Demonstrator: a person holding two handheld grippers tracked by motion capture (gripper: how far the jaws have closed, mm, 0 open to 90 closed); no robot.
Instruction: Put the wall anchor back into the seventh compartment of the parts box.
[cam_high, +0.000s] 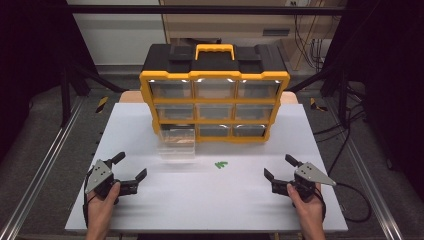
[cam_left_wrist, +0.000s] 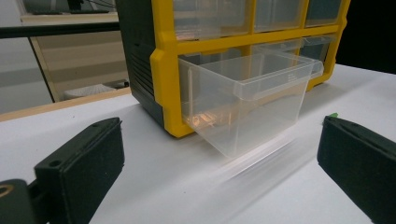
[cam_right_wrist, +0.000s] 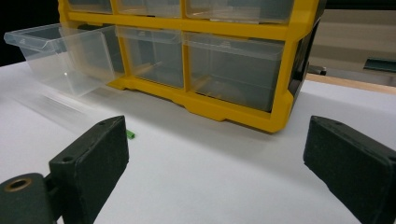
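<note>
High view puts a yellow drawer cabinet (cam_high: 215, 95) at the far side of the tabletop (cam_high: 210, 195), its bottom-left clear drawer (cam_high: 176, 142) pulled out. I judge the small green piece (cam_high: 221, 164) belongs in it. My left hand-held gripper (cam_high: 131, 172) and right hand-held gripper (cam_high: 280, 173) both stand wide open, empty. The piece lies between them, nearer the right; I'd approach low and pinch it squarely.

A: Light? Overhead, bright on the white bench (cam_high: 150, 200), dark surrounds; glare spots along the organizer (cam_high: 215, 80) top edge.
B: Blur? Pulled-out clear drawer (cam_left_wrist: 247, 102) ahead of the left tool (cam_left_wrist: 219, 163) smeared underneath; jaws soft up close. High view low-res, grainy.
</note>
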